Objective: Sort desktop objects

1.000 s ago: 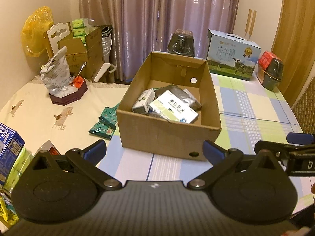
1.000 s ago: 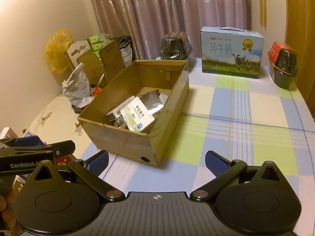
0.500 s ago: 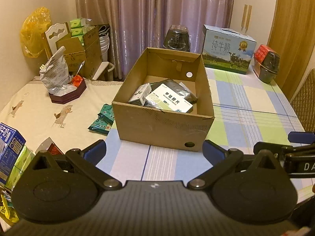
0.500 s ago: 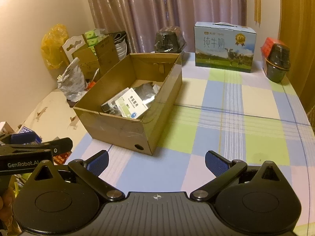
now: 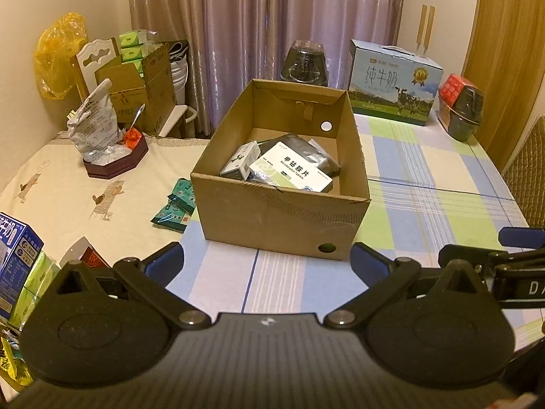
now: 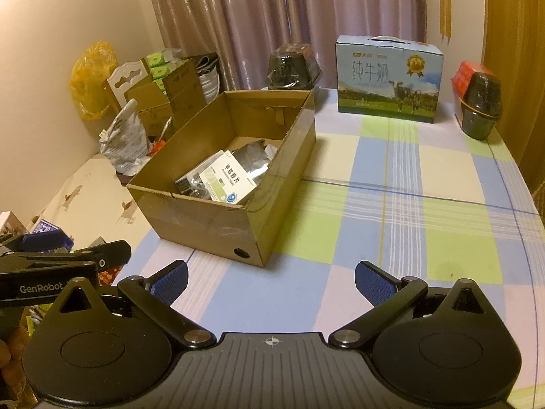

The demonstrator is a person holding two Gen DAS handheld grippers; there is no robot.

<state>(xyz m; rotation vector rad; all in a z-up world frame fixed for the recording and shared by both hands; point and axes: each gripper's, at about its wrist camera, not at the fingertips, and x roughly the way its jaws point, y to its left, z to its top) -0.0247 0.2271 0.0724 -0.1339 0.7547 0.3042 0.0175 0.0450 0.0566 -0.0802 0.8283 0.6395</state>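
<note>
Fingers (image 5: 167, 262) farther back from cardboard box (image 5: 272, 218).

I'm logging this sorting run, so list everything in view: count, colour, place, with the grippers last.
Open brown cardboard box: one, table centre.
White-and-green medicine carton: one, inside the box, on top.
Small white carton: one, inside the box, left of it.
Dark foil pouch: one, inside the box, behind.
Teal snack packets: a few, on the cream cloth left of the box.
Blue milk gift carton: one, far table edge.
Dark plastic-wrapped tubs: two, behind the box and far right.
Silver foil bag: one, on a maroon tray, far left.
Checked tablecloth: one, right half of the table.
Left gripper: black, blue pads, open.
Right gripper: same, open.
</note>
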